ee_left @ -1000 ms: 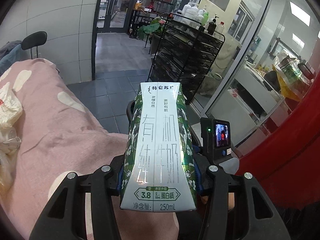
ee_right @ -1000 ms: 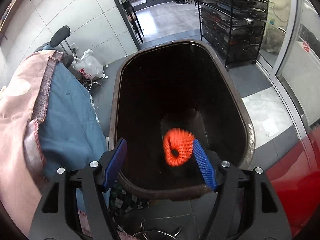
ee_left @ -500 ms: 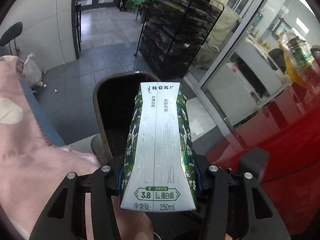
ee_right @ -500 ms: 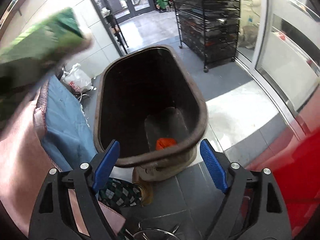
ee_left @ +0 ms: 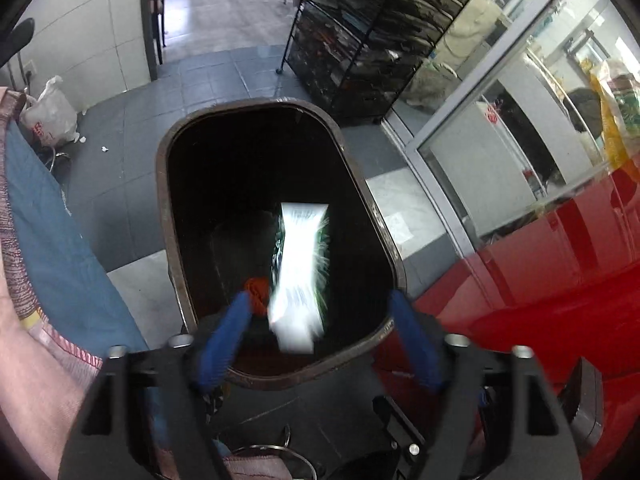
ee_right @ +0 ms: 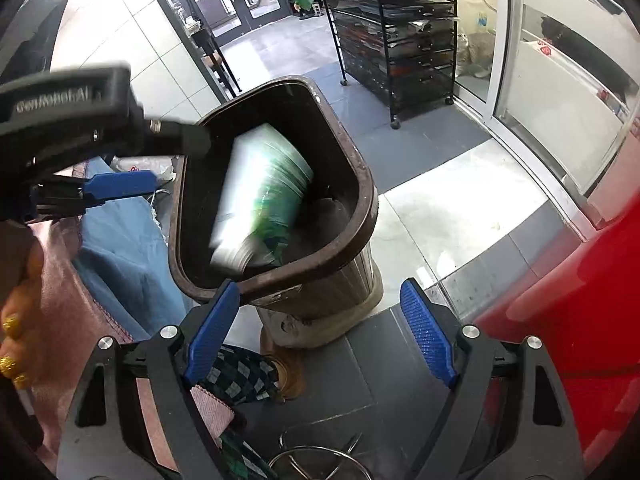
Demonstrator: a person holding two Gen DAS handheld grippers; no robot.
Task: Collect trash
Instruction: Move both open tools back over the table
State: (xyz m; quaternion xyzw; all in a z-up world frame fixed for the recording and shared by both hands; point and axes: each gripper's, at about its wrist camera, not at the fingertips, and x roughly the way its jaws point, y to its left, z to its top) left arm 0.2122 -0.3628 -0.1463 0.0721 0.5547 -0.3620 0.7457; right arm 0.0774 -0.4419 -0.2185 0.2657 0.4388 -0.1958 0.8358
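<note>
I have the brown bin filling the middle of the left wrist view, its dark mouth open straight below me, with grey floor tiles around it and a black wire rack standing well behind. The step in hand is the drop: the milk carton is a white-and-green blur inside the bin's mouth, clear of my left gripper, whose jaws are opening with nothing pressed between the blue pads; from the right wrist view the same carton shows smeared against the bin's inner wall, so I judge it is falling, not resting. Down beside it sits a small orange coil, already in the bin near my left pad. My right gripper hangs just outside the near rim with its jaws spread wide and empty, only floor and the bin's base between them. I reckon this piece of trash is as good as collected. The next move, as I see it, calls for lifting both grippers off the bin and turning back towards the pink cloth at my left to look for whatever rubbish is left, approaching with jaws kept wide.
</note>
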